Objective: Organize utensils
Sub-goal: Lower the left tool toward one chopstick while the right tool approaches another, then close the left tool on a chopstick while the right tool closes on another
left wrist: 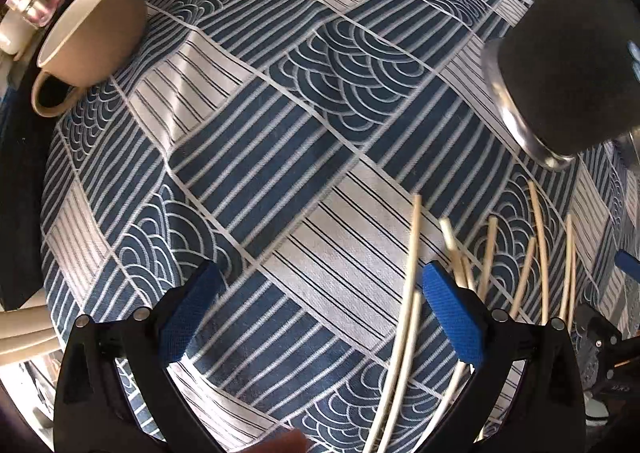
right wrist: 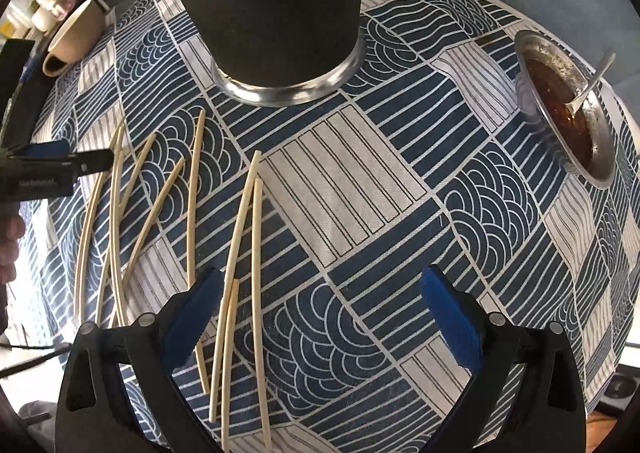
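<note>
Cloth [right wrist: 348,181] patterned in navy and white stripes and wave arcs covers the round desk. Pale chopsticks [right wrist: 192,197] lie scattered on it, just before a dark holder with a steel base [right wrist: 276,13]. Left claw [left wrist: 320,305] and right claw [right wrist: 320,309] both gape, holding nothing. A tan mug [left wrist: 92,33] stands at one edge, a sauce dish with spoon [right wrist: 568,105] at another.

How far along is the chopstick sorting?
Done: nothing visibly. The chopsticks all lie loose on the patterned tablecloth before the dark holder. In hand: nothing; left gripper and right gripper are open, empty. Left: every stick.
</note>
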`<state>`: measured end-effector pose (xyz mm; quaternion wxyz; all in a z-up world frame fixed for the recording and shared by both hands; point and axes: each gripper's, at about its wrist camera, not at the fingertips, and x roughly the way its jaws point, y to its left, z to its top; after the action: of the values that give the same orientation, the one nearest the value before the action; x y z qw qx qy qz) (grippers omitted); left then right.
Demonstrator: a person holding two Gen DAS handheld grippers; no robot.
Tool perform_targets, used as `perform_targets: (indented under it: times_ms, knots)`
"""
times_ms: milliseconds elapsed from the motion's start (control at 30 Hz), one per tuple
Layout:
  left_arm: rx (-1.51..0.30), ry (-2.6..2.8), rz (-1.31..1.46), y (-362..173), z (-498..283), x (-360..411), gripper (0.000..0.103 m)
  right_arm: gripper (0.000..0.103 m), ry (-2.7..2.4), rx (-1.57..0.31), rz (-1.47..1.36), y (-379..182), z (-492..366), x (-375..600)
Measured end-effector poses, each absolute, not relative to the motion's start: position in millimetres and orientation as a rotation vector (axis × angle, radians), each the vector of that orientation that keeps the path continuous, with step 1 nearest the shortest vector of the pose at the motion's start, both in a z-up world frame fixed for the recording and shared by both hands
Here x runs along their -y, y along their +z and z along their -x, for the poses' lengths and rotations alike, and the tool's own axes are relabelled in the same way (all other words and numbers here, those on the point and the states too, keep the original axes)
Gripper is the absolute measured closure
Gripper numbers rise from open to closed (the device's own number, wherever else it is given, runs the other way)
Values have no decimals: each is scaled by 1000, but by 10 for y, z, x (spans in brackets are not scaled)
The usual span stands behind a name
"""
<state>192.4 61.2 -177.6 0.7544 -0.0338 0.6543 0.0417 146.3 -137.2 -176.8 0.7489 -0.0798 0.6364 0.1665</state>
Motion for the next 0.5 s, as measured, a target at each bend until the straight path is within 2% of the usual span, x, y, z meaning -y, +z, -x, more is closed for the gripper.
perform_targets:
  times_ms: [133, 167, 233, 433, 500]
  knots:
    - [-1421, 79, 69, -1778, -2027, -774, 4, 10, 363, -1377, 186, -1796, -1539, 1363]
    - [-1419, 64, 55, -1777, -2058, -767, 4, 17, 358, -1374, 193, -1793, -1572, 1349]
    - [-1428, 37, 34, -1834, -2089, -718, 4, 39, 375, -1383, 178, -1814, -1625, 1346]
    - [-1428, 29, 21, -1802, -2172, -733, 4, 39, 405, -1366, 233, -1853, -1663, 1221]
    - [-1418, 32, 27, -1803, -2133, -727, 4, 42, 420, -1363, 254, -1852, -1657, 1182]
